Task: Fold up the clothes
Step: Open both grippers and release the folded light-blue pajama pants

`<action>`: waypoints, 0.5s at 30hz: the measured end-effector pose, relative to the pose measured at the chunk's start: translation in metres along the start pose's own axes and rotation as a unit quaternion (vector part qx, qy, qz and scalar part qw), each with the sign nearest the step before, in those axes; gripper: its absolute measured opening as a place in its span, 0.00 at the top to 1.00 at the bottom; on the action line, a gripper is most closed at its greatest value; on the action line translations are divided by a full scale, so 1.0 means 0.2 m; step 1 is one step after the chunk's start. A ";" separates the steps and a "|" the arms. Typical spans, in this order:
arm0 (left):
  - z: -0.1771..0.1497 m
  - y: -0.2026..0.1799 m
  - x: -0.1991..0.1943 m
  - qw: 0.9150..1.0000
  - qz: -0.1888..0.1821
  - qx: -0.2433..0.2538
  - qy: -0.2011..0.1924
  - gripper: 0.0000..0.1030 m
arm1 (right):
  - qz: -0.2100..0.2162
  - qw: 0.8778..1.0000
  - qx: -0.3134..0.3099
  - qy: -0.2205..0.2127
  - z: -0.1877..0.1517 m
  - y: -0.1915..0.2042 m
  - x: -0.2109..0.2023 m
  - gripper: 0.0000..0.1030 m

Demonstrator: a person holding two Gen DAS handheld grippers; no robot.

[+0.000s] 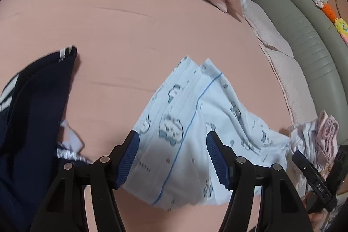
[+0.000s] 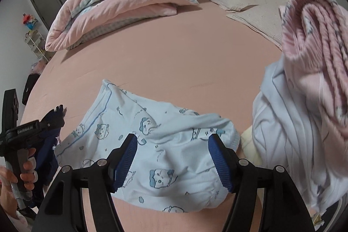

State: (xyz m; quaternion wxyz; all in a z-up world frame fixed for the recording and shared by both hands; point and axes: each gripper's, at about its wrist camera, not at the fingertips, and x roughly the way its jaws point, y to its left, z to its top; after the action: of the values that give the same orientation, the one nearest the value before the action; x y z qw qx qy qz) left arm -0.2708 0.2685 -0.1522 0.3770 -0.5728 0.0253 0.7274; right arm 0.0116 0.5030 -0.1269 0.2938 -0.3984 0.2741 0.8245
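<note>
Pink bed: blue garment prob. unheld, both hand-held grippers apart

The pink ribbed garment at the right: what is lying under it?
Under the pink ribbed garment lies a white striped garment, on the pink bed sheet. Anything deeper in the pile is covered.

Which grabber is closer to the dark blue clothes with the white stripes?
Left. The left gripper hovers open over the light blue garment, with the navy clothes right beside it. The right gripper is farther, across that garment, near the pink and white pile.
</note>
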 end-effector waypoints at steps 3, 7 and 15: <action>-0.04 0.02 -0.03 1.000 -0.012 -0.009 -0.004 0.40 | -0.004 1.000 -0.007 -0.001 -0.03 0.02 -0.01 0.35; -0.10 0.04 -0.10 0.999 -0.032 -0.014 -0.023 0.40 | -0.002 1.000 -0.010 -0.005 -0.08 0.04 -0.04 0.35; -0.31 0.04 -0.18 0.998 -0.014 0.021 -0.060 0.40 | 0.009 1.000 0.000 -0.008 -0.22 0.05 -0.08 0.34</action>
State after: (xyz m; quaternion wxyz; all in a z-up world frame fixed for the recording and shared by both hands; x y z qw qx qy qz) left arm -0.2221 0.2150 -0.1453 0.4004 -0.5203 0.0099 0.7542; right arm 0.0346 0.4629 -0.1353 0.2892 -0.3892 0.2754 0.8301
